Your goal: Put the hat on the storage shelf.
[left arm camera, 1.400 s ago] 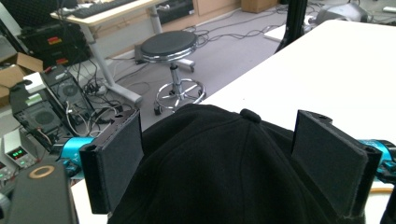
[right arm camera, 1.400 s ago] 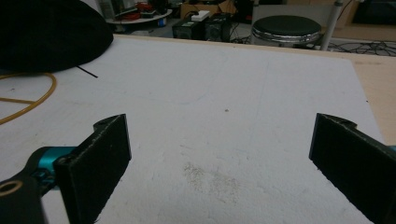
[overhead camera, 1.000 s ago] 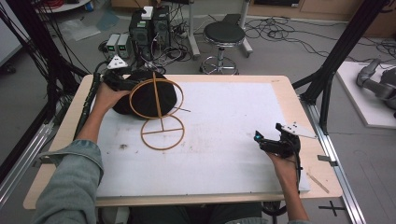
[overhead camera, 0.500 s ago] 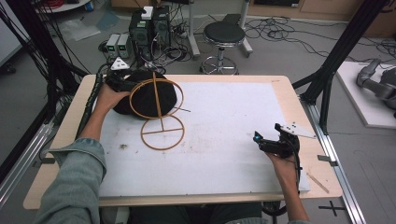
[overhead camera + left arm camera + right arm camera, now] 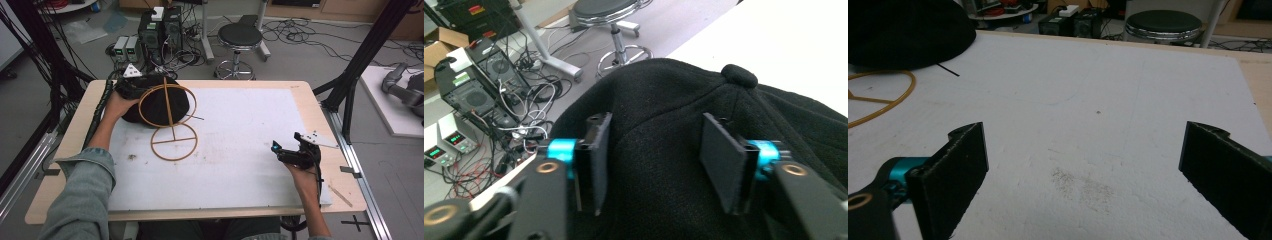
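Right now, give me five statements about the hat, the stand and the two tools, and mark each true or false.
1. The left tool has its jaws spread on either side of the black hat. True.
2. The right tool grips the wooden hat stand. False: its jaws are wide open over the bare white mat, holding nothing.
3. The stand's flat ring base lies on the mat, just in front of the hat. True.
4. The hat sits at the table's right edge. False: it is at the far left corner.
5. A round stool stands on the floor beyond the table. True.
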Demonstrator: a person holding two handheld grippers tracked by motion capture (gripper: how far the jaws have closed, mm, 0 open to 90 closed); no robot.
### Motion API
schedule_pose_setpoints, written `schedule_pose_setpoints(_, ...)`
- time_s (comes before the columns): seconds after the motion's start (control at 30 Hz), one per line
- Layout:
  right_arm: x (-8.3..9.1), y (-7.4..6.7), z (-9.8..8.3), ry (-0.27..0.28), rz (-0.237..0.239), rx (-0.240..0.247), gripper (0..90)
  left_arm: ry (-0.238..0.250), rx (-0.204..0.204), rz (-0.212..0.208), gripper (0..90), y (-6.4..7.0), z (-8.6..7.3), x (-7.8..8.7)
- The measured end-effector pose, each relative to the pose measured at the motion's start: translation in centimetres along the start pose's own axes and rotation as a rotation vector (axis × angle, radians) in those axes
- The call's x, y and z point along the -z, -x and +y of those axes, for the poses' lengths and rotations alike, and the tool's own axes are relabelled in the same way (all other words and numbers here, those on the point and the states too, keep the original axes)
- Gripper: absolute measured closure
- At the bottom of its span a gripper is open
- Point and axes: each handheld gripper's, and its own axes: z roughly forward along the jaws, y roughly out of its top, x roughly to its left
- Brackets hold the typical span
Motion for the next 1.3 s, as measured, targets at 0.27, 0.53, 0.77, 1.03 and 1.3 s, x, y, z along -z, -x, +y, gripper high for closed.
schedule_pose_setpoints(0.27,0.0,0.0,0.0,-0.008,0.004,-0.004,5.1,0.002,-0.003,-0.001,69.2,0.1,-0.1,0.3)
schedule_pose_setpoints(0.53,-0.1,0.0,0.0,-0.007,0.004,-0.002,5.1,-0.003,-0.001,-0.001,83.5,0.0,0.3,0.9)
schedule_pose_setpoints(0.77,-0.1,0.1,0.0,-0.005,0.005,0.0,5.1,0.025,0.031,-0.005,84.5,-0.4,0.8,1.9)
schedule_pose_setpoints(1.03,-0.2,-0.1,0.1,-0.006,0.01,-0.005,5.2,0.073,0.093,-0.016,84.8,-0.8,1.4,3.2)
schedule_pose_setpoints(1.3,-0.2,0.0,0.1,-0.006,0.013,-0.007,5.2,0.114,0.112,0.01,85.0,-1.4,2.7,4.6)
